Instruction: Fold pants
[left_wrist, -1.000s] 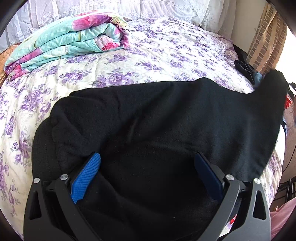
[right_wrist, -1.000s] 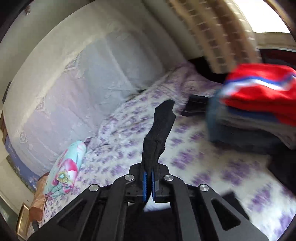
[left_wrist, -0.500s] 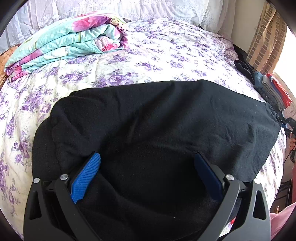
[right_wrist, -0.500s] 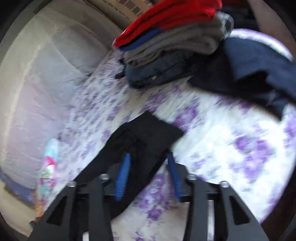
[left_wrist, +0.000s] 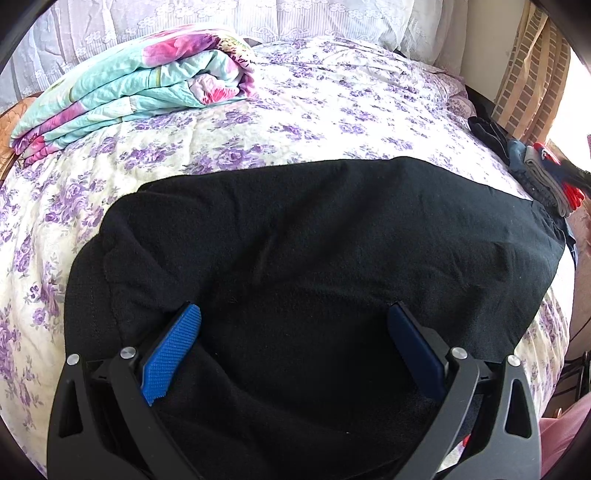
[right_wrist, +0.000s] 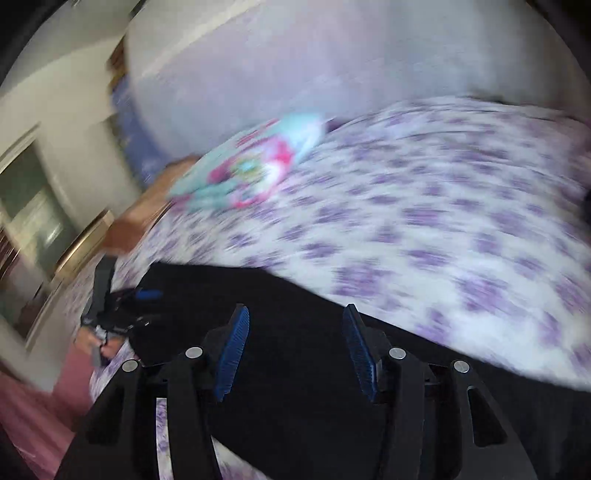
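Black pants lie spread flat across the purple-flowered bed, reaching from the near left to the far right. My left gripper is open, its blue pads resting on the near part of the pants with nothing between them. In the blurred right wrist view, my right gripper is open and empty just above the pants. The left gripper also shows in the right wrist view at the pants' far left end.
A folded turquoise and pink floral blanket lies at the bed's far left, also in the right wrist view. A stack of folded clothes sits at the bed's right edge. White pillows line the headboard.
My right gripper let go of the pants leg, opened, and swung round towards the left end. The lifted leg now lies flat on the bed. The left gripper has not moved.
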